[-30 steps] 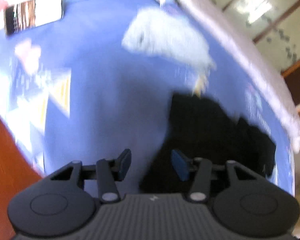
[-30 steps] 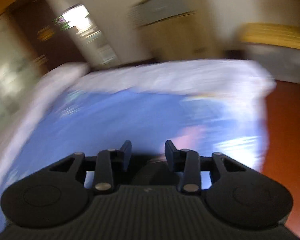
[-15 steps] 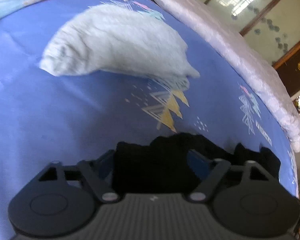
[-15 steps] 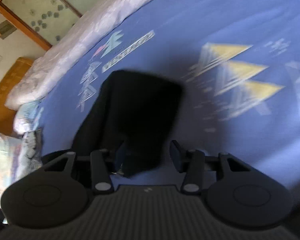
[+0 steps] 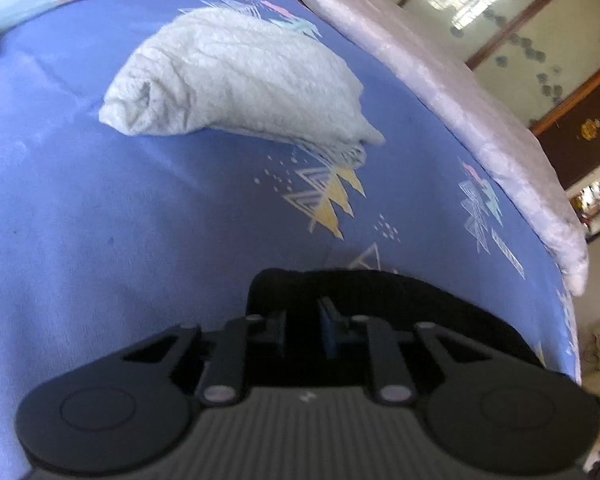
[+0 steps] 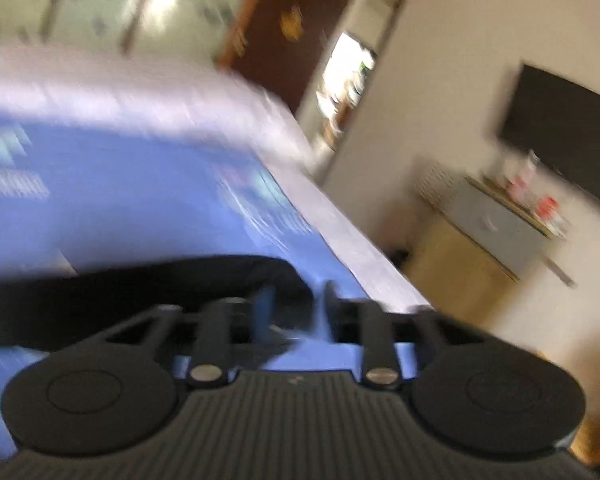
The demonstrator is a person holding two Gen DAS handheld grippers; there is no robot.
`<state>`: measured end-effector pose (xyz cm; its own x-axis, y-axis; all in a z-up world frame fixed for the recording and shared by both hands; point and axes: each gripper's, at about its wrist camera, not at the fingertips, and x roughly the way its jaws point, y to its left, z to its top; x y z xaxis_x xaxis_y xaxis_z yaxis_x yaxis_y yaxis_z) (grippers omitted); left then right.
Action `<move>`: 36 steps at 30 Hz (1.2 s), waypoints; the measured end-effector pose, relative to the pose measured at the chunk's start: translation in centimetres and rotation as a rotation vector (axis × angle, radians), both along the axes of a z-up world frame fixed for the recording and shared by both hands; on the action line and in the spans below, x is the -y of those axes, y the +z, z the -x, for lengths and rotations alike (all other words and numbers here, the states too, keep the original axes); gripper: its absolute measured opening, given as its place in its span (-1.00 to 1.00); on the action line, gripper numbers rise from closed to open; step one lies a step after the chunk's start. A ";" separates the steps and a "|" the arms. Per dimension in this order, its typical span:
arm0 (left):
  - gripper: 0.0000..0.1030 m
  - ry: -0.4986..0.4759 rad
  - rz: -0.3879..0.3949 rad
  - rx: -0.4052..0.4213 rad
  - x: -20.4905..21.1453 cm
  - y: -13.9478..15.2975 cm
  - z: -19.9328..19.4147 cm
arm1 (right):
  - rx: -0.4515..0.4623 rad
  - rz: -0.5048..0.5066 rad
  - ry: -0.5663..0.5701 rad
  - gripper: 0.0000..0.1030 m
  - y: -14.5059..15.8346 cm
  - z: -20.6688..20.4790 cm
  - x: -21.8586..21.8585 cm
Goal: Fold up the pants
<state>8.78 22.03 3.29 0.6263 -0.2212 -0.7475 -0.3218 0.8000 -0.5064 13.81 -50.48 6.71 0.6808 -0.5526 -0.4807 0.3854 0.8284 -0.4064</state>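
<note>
The black pants (image 5: 400,304) lie on the blue bedsheet (image 5: 100,240). In the left wrist view my left gripper (image 5: 304,320) sits at the pants' near edge with its jaws closed to a narrow gap on the black cloth. In the blurred right wrist view the pants (image 6: 120,292) stretch left as a dark band. My right gripper (image 6: 296,304) is at the band's right end, jaws apart, with black cloth between them near the left finger.
A folded light grey garment (image 5: 236,76) lies farther up the bed. A pale quilt (image 5: 440,80) runs along the bed's far edge. In the right wrist view a wooden cabinet (image 6: 472,248) and a wall TV (image 6: 560,132) stand beyond the bed's edge.
My left gripper's jaws have narrowed from wide open onto the pants' edge. My right gripper has swung from looking down at the pants to looking across the bed toward the room.
</note>
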 end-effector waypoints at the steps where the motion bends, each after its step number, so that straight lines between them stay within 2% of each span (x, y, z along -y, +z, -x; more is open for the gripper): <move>1: -0.48 -0.001 -0.017 -0.003 0.1 0.0 -0.1 | -0.041 -0.041 -0.045 -0.05 -0.8 0.9 1.6; 2: -0.45 -0.002 -0.034 -0.003 0.2 -0.1 -0.3 | -0.066 -0.090 -0.082 -0.05 -1.2 1.4 2.6; 4: -0.14 0.011 -0.037 -0.005 0.2 -0.2 -0.8 | -0.091 -0.217 -0.159 -0.06 -1.9 2.8 4.8; 5: -0.07 0.014 -0.025 -0.004 0.1 -0.3 -1.1 | -0.079 -0.276 -0.206 -0.06 -1.9 2.5 5.2; 7: -0.05 0.015 -0.019 0.001 0.2 -0.4 -1.8 | -0.035 -0.371 -0.269 -0.06 -1.7 2.9 5.9; 9: -0.11 0.012 -0.033 -0.010 0.4 -0.8 -2.4 | 0.019 -0.428 -0.292 -0.05 -1.1 2.0 5.7; 10: -0.27 0.007 -0.037 -0.015 0.5 -1.0 -2.7 | 0.037 -0.447 -0.274 -0.04 -0.6 1.8 5.8; 13: -0.54 -0.002 -0.056 -0.020 0.8 -1.5 -3.0 | 0.077 -0.499 -0.174 0.04 0.7 -1.5 4.5; 15: -0.54 0.008 -0.045 -0.021 0.7 -1.7 -2.8 | 0.088 -0.572 -0.154 0.32 0.5 -4.2 4.8; 17: -0.54 0.020 -0.034 -0.024 0.4 -1.8 -2.7 | 0.075 -0.624 -0.185 0.35 -0.3 -6.5 5.3; 18: -0.54 0.024 -0.030 -0.027 0.4 -1.9 -2.6 | 0.052 -0.644 -0.212 0.27 -1.3 -7.5 5.9; 19: -0.58 0.027 -0.030 -0.031 0.3 -1.9 -2.5 | 0.015 -0.679 -0.218 0.02 -2.2 -8.6 6.1; 20: -0.59 0.028 -0.033 -0.034 0.3 -1.8 -2.5 | -0.009 -0.708 -0.210 -0.85 -3.0 -8.7 6.1; 21: -0.62 0.029 -0.035 -0.035 0.3 -1.7 -2.5 | -0.027 -0.734 -0.202 -0.82 -3.2 -8.8 6.4; 22: -0.67 0.029 -0.034 -0.033 0.2 -1.5 -2.3 | 0.002 -0.738 -0.195 -0.83 -2.6 -7.9 6.4; 24: -0.72 0.033 -0.034 -0.027 0.1 -1.2 -2.0 | 0.090 -0.725 -0.149 -0.82 -0.7 -4.2 7.0; 26: -0.72 0.036 -0.032 -0.023 -0.2 -1.0 -1.5 | 0.108 -0.719 -0.125 -0.79 -0.1 -0.5 8.0; 27: -0.72 0.037 -0.027 -0.024 -0.3 -1.1 -1.3 | 0.091 -0.712 -0.125 -0.75 -0.3 1.4 8.3; 28: -0.72 0.038 -0.027 -0.026 -0.4 -1.1 -1.1 | 0.043 -0.686 -0.146 -0.61 -1.0 2.8 8.9; 31: -0.72 0.042 -0.016 -0.025 -0.6 -1.2 -0.8 | -0.115 -0.483 -0.333 -0.23 -3.5 3.8 10.8; 32: -0.72 0.043 -0.012 -0.024 -0.7 -1.2 -0.8 | -0.108 -0.496 -0.376 -0.16 -3.6 4.1 11.9; 34: -0.71 0.042 -0.012 -0.024 -0.6 -1.1 -0.8 | 0.005 -0.603 -0.415 -0.16 -2.7 4.6 13.3; 36: -0.67 0.035 -0.022 -0.026 -0.5 -1.1 -1.1 | 0.046 -0.636 -0.353 -0.16 -1.5 3.0 12.6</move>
